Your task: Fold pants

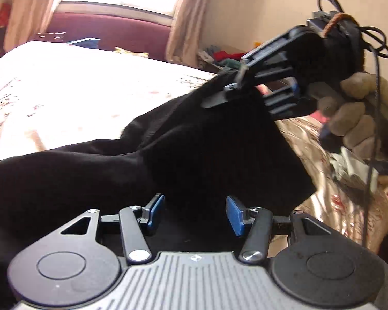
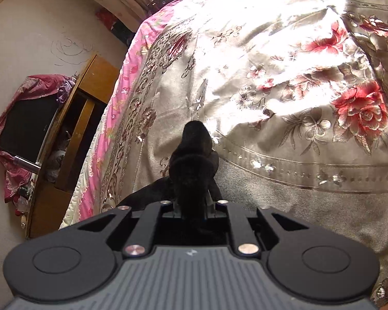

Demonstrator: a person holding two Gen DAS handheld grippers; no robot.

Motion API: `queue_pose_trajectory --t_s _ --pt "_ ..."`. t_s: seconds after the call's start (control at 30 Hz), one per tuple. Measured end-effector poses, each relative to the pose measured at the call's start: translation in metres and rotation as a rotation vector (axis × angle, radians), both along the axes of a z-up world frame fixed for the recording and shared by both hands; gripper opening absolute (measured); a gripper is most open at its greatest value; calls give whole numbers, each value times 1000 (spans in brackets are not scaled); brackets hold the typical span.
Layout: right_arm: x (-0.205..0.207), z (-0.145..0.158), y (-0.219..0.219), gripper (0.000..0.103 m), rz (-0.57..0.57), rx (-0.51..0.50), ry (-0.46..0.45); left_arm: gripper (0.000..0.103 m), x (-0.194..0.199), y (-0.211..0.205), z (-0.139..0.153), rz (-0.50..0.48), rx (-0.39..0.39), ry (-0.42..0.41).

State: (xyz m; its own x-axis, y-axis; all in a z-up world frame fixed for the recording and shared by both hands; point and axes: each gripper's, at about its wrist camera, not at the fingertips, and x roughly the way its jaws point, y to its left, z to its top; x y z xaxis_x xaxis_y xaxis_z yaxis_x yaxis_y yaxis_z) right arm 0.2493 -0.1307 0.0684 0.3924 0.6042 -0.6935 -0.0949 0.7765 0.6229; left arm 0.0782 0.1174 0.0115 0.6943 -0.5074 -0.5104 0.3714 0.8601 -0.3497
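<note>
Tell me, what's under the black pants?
Under the black pants lies the flowery bedspread. The right gripper lifts one end. The spread right beneath the heap is covered.

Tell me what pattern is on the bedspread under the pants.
Beige-gold bedspread with red and pink flowers and a pink edge, clearest in the right wrist view.

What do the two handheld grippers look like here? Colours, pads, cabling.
Both are black plastic linkage units with round side caps, silver pivot screws and a grey ribbed top plate. The left gripper has blue finger pads. The right gripper trails thin black cables, with an orange-brown cord tied around its body.
</note>
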Motion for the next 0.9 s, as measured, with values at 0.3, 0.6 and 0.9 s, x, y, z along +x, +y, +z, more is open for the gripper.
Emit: queue_pose_trajectory --t_s 0.3,0.6,0.9 --pt "1 14 106 19 99 -213 15 64 51 89 -37 236 -74 33" --pt "-15 15 132 18 84 -178 40 61 101 89 -49 281 103 129" --pt "2 -12 172 26 37 -87 121 68 -44 115 -10 162 -92 -49"
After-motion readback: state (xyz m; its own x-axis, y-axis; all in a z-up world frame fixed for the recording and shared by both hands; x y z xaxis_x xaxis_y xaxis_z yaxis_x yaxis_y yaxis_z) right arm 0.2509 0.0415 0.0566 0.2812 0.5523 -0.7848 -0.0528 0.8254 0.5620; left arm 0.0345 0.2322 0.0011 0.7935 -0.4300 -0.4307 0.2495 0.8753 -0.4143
